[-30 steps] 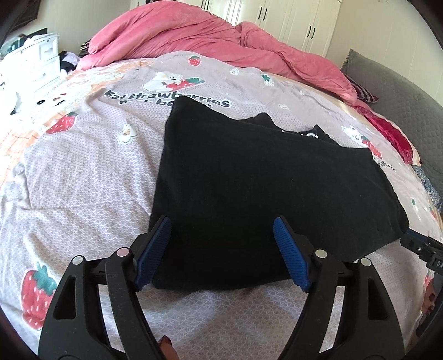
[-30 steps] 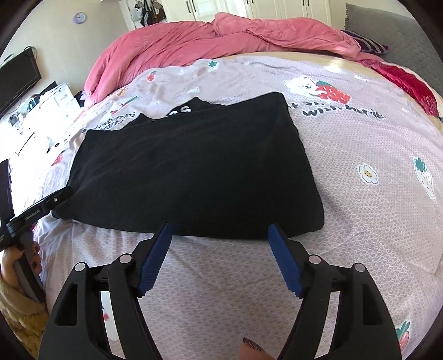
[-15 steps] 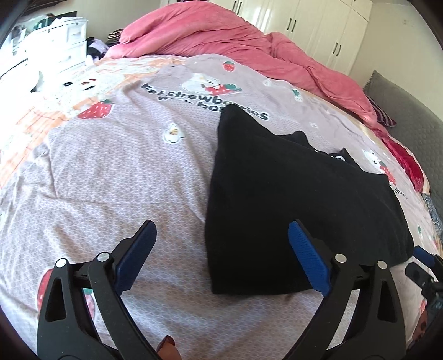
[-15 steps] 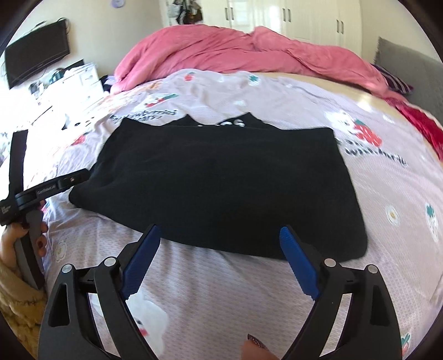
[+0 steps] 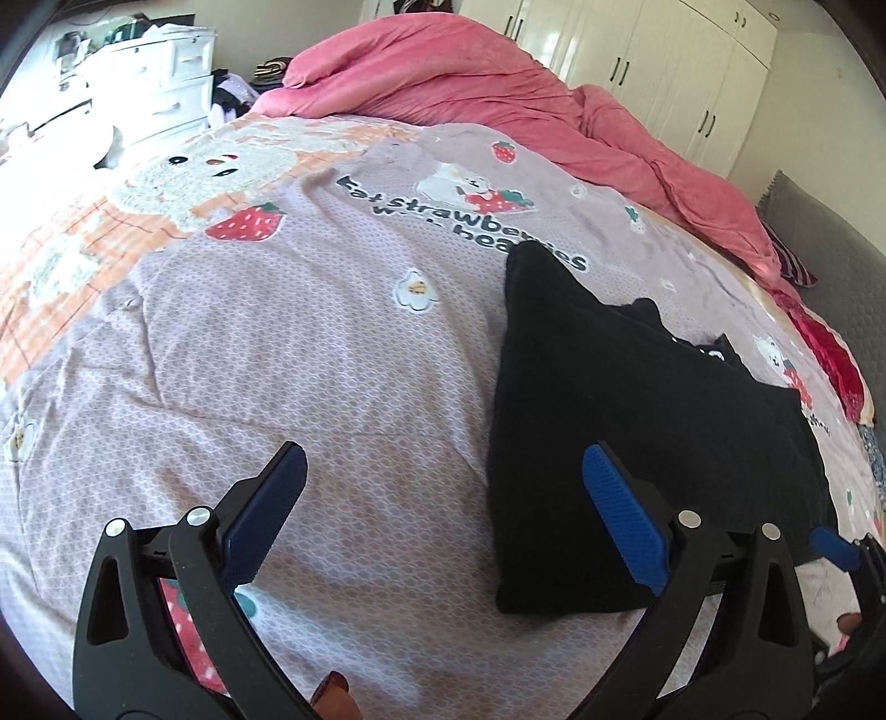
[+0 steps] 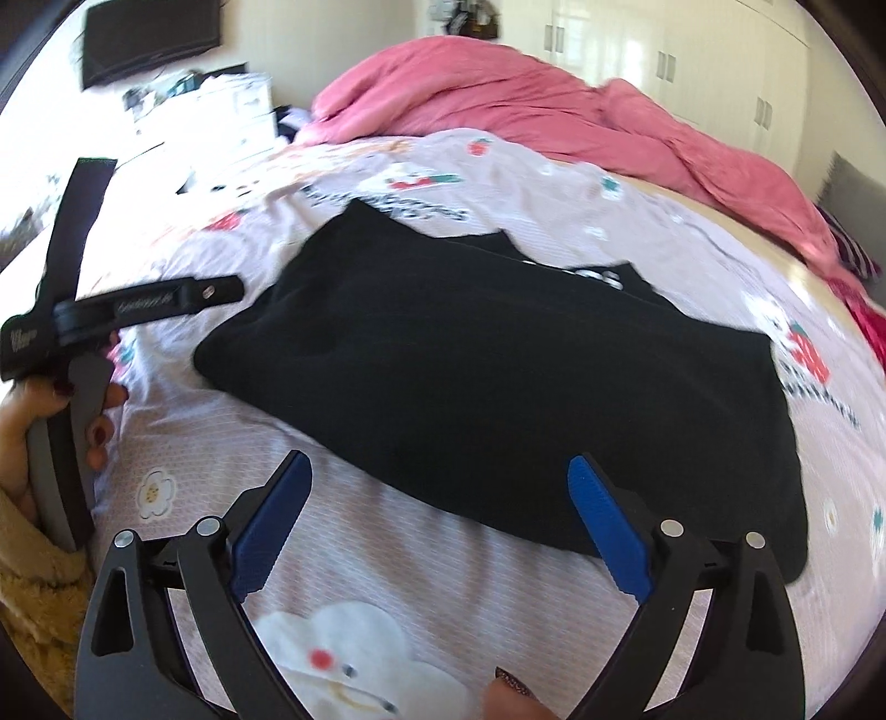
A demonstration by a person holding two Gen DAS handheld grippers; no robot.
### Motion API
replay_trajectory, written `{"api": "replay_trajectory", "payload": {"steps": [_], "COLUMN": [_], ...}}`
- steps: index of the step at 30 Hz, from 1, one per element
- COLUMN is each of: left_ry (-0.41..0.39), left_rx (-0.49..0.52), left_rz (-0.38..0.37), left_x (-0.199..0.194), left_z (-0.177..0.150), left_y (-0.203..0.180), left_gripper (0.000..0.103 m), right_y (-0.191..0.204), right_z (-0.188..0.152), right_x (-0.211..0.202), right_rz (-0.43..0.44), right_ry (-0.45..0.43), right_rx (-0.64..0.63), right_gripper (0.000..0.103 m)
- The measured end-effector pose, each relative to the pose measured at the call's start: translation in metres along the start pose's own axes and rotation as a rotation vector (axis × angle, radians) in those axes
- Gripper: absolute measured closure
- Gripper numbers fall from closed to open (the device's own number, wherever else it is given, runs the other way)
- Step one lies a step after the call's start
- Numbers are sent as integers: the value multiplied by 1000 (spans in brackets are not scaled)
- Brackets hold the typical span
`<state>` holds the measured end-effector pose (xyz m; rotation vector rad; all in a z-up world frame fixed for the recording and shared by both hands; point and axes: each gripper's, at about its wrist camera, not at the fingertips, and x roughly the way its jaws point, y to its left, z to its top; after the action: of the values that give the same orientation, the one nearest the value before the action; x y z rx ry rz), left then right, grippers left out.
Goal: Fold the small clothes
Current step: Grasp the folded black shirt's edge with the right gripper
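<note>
The folded black garment is lying flat on the strawberry-print bedsheet, below the pink duvet. The left gripper and right gripper have just been opening, nothing between their jaws. The loose fold is risking slipping apart if snagged.

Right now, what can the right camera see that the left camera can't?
Only the right camera shows the TV on the wall and the hand holding the left tongs. Only the left camera shows the big bear printed on the sheet. Both show the black shirt, the pink quilt and open, empty tongs, including the right tongs.
</note>
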<state>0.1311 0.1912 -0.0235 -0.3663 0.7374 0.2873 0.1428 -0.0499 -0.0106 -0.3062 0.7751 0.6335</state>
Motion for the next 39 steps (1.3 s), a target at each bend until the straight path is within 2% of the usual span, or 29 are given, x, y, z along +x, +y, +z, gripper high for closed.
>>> {"api": "replay_trajectory", "payload": {"steps": [4,9,16,31,38,39], "left_ry": [-5,4,7,18,15,15], "left_rx": [-26,-35,-48,-51,-32,-33], "left_rz": [14,44,47,66,70,70], "left_x": [0,3,4,16,25,27], "left_z": [4,5,8,20,40,45], "left_y": [10,18,23,25,13,11], "left_gripper": [10,10,10,10,10,10], "right_y": [24,46,63,77,66,63], "right_z": [8,13,17,47,53,53], "right_x": [13,32,63,102,97,95], "right_rz": [12,-14,-100,-179,-164,-157], "right_ry": [7,26,57,24,-25,-31], "right_rx": [-77,-157,-226,-262,-218,-205], "right_gripper": [10,10,7,4,7,10]}}
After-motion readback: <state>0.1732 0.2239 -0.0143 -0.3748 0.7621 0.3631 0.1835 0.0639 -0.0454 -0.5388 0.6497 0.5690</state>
